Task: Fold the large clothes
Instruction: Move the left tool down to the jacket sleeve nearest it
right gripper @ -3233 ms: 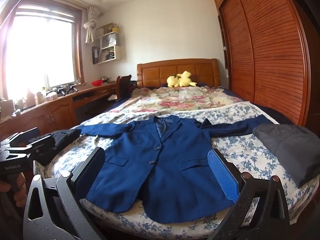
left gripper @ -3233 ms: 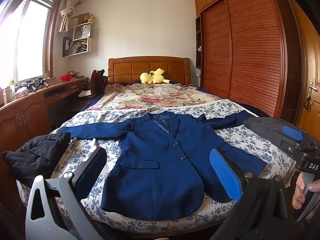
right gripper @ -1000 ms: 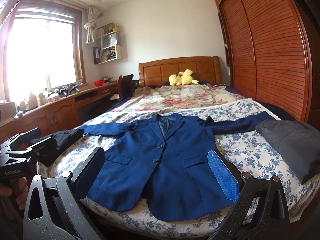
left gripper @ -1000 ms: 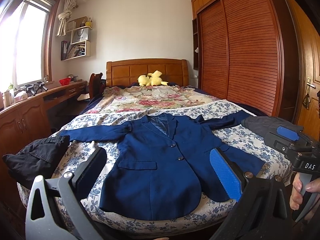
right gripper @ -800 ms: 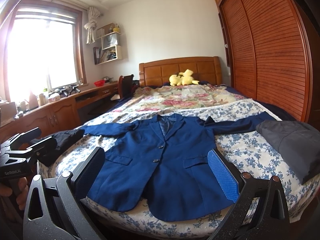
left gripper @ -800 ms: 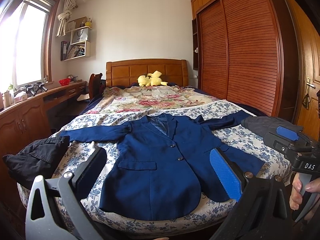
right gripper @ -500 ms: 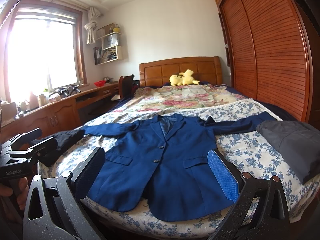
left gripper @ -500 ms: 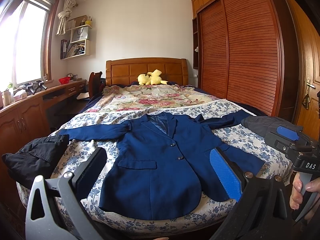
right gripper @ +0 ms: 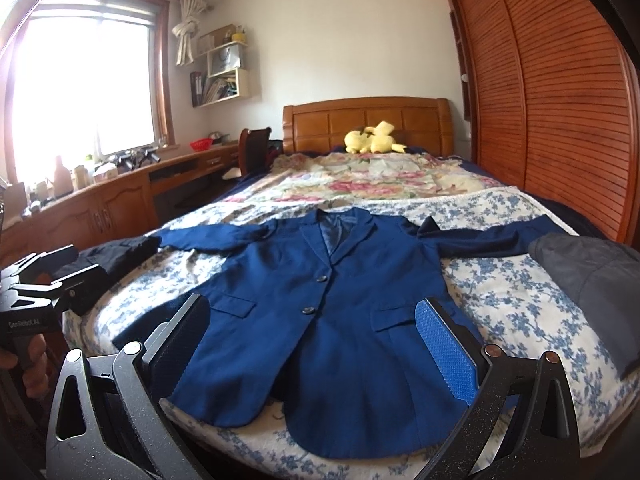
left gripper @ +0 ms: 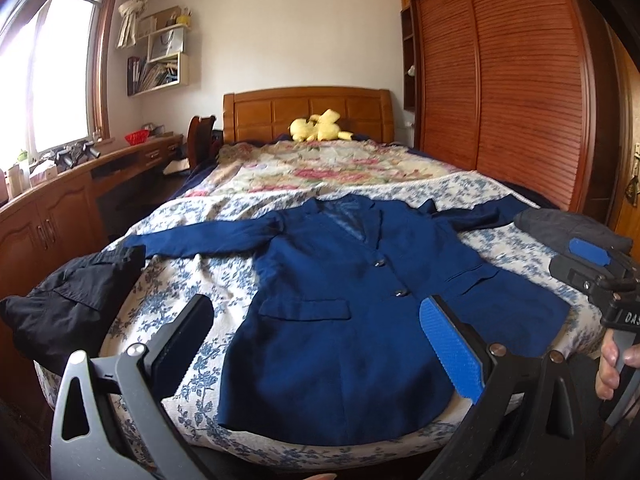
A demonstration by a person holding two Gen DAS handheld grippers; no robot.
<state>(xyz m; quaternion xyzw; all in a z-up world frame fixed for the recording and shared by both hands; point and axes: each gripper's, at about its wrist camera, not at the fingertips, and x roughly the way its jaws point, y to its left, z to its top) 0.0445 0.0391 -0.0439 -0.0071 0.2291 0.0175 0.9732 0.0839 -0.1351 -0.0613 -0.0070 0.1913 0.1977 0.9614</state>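
A navy blue blazer (left gripper: 344, 280) (right gripper: 328, 300) lies face up and buttoned on the foot of the bed, sleeves spread out to both sides, hem toward me. My left gripper (left gripper: 316, 340) hangs open over the hem with nothing between its fingers. My right gripper (right gripper: 316, 340) is open too, short of the hem and empty. In the left wrist view the right gripper's body (left gripper: 600, 276) shows at the right edge with a hand on its handle. In the right wrist view the left gripper's body (right gripper: 40, 280) shows at the left edge.
A black garment (left gripper: 68, 304) lies on the bed's left corner and a folded grey one (right gripper: 592, 276) on the right. The floral bedspread (left gripper: 200, 280) covers the bed. A yellow plush toy (left gripper: 316, 130) sits by the headboard. Wooden wardrobe doors (left gripper: 520, 92) line the right; a desk (left gripper: 60, 200) lines the left.
Both cameras have drifted only slightly; the blazer sits a little lower in view than 3.2 s ago. Both grippers stay open and the blazer has not moved.
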